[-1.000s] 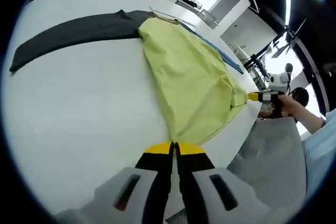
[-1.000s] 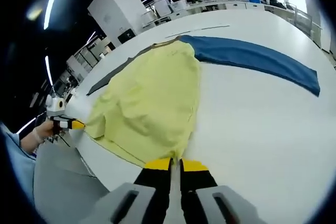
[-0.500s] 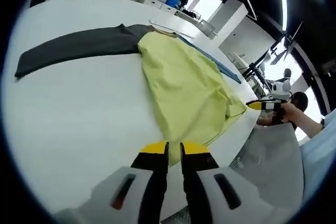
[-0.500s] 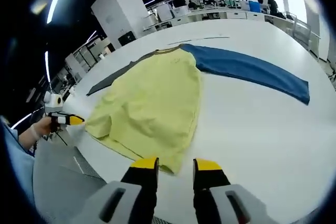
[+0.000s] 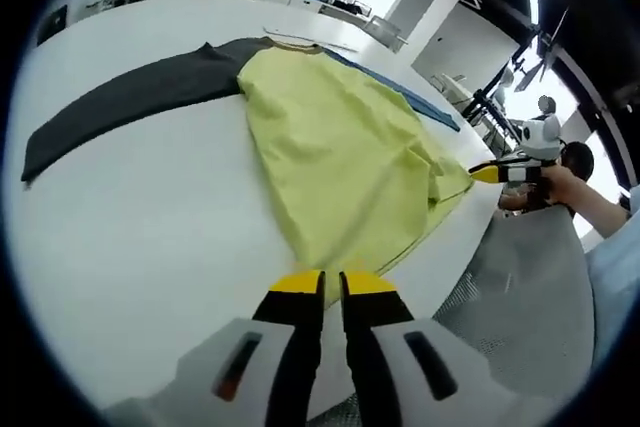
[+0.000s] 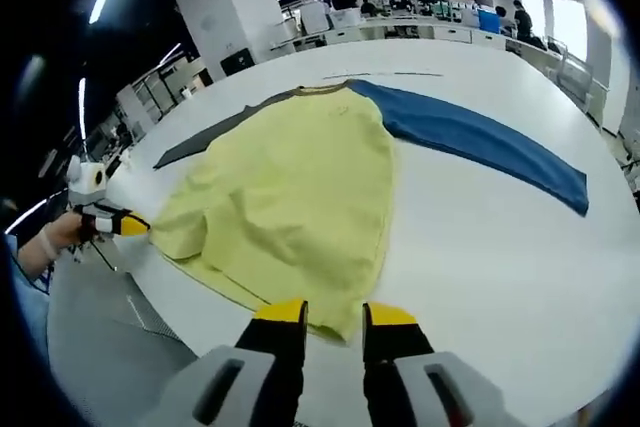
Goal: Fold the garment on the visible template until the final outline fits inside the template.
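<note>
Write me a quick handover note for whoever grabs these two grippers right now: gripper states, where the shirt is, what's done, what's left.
Left gripper: jaws almost together at the near hem of the garment; cannot tell whether it grips cloth.
Right gripper: open, jaws apart at the other hem corner, holding nothing.
The garment lies spread flat on the white table, yellow body in the middle, grey sleeve and blue sleeve stretched out to the sides.
Done: laid out, hem near the table edge.
Left: every fold; none made yet.
</note>
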Demonstrator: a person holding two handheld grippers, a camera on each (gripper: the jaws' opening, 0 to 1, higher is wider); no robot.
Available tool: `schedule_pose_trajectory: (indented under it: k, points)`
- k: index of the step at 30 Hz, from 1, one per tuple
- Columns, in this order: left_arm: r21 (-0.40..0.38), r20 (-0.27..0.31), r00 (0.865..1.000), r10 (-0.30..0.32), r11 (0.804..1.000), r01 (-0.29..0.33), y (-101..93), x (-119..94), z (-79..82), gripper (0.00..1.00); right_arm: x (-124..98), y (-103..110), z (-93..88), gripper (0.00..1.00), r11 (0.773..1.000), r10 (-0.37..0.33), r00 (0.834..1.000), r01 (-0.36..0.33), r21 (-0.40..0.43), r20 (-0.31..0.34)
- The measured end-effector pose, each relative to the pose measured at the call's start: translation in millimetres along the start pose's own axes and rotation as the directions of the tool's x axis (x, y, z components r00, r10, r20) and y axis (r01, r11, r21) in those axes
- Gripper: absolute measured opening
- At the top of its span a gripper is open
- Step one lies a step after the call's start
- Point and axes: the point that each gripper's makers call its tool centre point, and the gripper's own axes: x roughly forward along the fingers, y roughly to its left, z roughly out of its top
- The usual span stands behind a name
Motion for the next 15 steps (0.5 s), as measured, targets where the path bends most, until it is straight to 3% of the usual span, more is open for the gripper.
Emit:
schedule_pose_trajectory:
  k: [15]
  points:
    - [0.072, -0.056, 0.998, 0.035, 0.997, -0.030, 2.1, 11, -7.5, 0.00, 5, -6, -7.6, 0.04, 1.000, -0.029, 0.999, 0.029, 0.012, -0.025]
